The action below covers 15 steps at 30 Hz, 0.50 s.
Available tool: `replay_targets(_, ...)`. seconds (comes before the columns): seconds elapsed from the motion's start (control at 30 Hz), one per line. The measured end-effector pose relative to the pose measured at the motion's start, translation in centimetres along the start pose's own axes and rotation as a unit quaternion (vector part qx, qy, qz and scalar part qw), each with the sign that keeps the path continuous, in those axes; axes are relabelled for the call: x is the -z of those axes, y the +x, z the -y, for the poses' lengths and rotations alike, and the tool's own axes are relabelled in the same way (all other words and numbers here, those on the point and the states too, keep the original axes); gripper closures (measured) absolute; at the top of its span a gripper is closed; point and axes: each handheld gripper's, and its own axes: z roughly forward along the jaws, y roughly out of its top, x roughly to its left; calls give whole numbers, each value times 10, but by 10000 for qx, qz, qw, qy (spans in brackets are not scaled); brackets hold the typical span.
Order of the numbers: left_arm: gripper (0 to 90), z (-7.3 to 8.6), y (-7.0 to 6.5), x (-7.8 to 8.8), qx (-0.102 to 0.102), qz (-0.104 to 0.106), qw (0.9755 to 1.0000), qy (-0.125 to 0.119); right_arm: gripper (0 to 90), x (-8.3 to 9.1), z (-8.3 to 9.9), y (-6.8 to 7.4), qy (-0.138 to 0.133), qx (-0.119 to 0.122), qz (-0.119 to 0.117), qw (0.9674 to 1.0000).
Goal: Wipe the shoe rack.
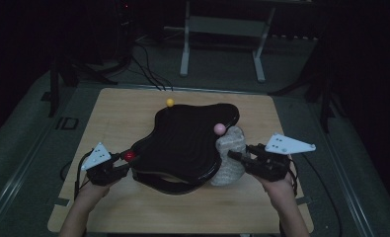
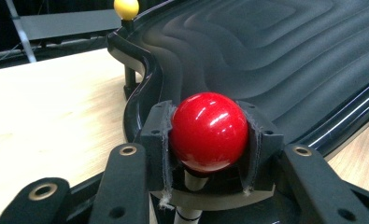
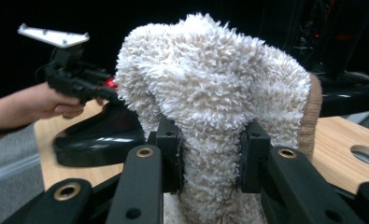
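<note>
I have the left tongs (image 2: 209,154) clamped on the red ball (image 2: 209,132), a knob on a short post at the near-left edge of the black tray (image 1: 182,143), which sits at the middle of the desk (image 1: 113,113). The right tongs (image 3: 209,156) are pinched on a fold of the fluffy cream cloth (image 3: 210,88), which hangs bunched against the tray's right edge just below the pink ball (image 1: 219,129). Risk one, in my judgement: the ball is smooth and round, so any twist or sideways pull from the left hand (image 1: 91,190) could let it slide out of the pads, and the tray would then be unsteadied. Risk two: the cloth is gripped by its pile and one fold, so dragging it hard across the ridged tray could pull it free or snag it on the pink ball's post. Risk three: pressing down at the right edge could tip or shift the tray, which stands raised on posts. The yellow ball (image 1: 170,102) marks the far edge. The desk is pale wood, with a round hole near the right side. The room is dark, with grey floor, cables, and a white metal frame (image 1: 222,29) behind.
</note>
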Motion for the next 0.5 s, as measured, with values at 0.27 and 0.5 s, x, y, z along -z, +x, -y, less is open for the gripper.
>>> replay_targets(0.27, 593, 0, -1, 0, 2, -64, 10000, 7, 684, 7, 11, 8, 108, -79, -39, 9999)
replay_targets(0.5, 594, -1, -1, 0, 30, -33, 10000, 37, 686, 9, 11, 33, 88, 261, -154, 9995)
